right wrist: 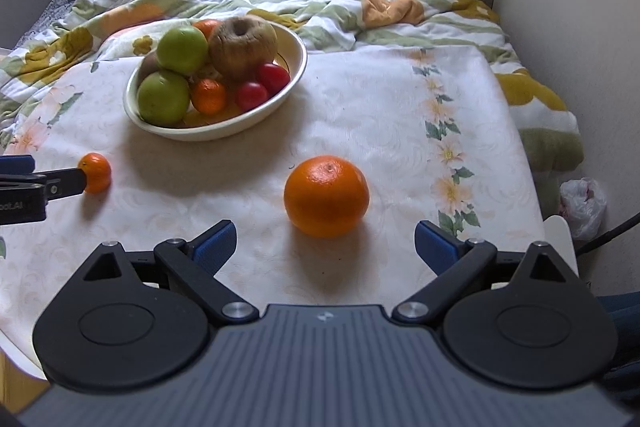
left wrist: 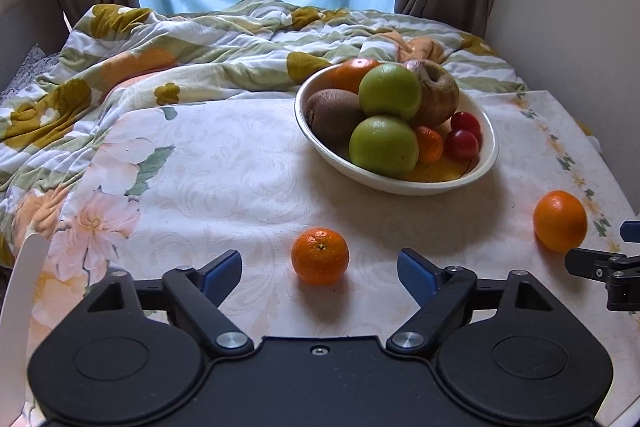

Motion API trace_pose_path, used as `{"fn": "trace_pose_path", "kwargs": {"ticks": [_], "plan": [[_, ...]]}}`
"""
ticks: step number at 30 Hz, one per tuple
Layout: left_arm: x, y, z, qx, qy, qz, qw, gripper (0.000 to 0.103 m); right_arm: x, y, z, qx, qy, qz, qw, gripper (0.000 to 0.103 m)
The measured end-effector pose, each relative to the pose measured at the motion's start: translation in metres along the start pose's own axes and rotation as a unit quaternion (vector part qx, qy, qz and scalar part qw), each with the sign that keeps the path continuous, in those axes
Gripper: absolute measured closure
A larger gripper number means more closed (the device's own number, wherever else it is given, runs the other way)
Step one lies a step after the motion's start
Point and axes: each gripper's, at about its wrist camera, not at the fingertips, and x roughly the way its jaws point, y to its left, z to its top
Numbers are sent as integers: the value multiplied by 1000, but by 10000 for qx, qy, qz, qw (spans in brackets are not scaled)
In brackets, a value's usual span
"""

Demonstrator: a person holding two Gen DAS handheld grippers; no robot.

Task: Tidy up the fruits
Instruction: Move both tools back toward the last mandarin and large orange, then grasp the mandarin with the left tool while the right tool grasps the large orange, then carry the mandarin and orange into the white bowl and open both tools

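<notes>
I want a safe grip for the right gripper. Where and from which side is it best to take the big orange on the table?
Take the big orange across its widest middle, coming from the near side and above. It sits alone on the tablecloth, stem dimple up, centred ahead of the open right gripper, with free cloth on both flanks. The round skin would probably slip if pinched higher up.

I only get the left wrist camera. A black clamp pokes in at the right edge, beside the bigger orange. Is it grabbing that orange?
Observer: No. The right gripper is open. The orange sits centred just ahead of its blue fingers, untouched.
Operator: Is there anything past the table's right side that I can't see?
Observer: Yes, a white plastic bag lies low down by the wall, beyond the blanket.
</notes>
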Motion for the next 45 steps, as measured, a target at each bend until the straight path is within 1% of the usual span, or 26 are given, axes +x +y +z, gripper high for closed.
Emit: {"fn": "trace_pose_path", "kwargs": {"ticks": [1,3,7,9,10,11,13,15,21,22,23,31,36,37,38,45], "plan": [[4,-1,0,11,24,5,10000,24,3,-1,0,1,21,11,10000,0],[12,-2,0,34,91,20,10000,29,8,-2,1,11,59,35,10000,0],[25,-2,0,60,213,149,9996,29,19,-4,2,40,106,66,9999,0],[28,-1,0,20,260,109,9996,29,23,-4,3,38,134,91,9999,0],[30,0,-1,14,275,76,9996,36,25,-4,4,28,154,104,9998,0],[31,-1,-1,27,303,55,9995,41,27,-3,5,14,163,103,9998,0],[34,-2,0,51,338,34,9994,54,29,-2,5,-8,178,102,9998,0],[34,-4,0,100,301,60,9995,62,31,-2,6,5,191,120,9997,0],[31,-6,-2,185,323,4,9993,62,36,0,10,-55,198,101,9997,0],[30,-6,-3,188,334,-11,9993,62,37,0,10,-53,205,107,9997,1],[29,-5,-4,187,343,-23,9992,62,38,0,10,-43,219,118,9997,5],[19,-1,-15,130,364,-95,9992,62,47,0,14,-8,235,108,9997,10],[16,1,-17,33,394,-126,9991,62,53,4,17,-76,222,76,9997,20],[15,1,-18,23,406,-141,9991,62,53,4,17,-97,214,26,9997,27],[13,1,-19,13,404,-151,9991,62,54,4,17,-131,200,-67,9997,29],[-7,0,-22,-32,289,-216,9993,62,45,5,13,-69,225,59,9997,29]]}}
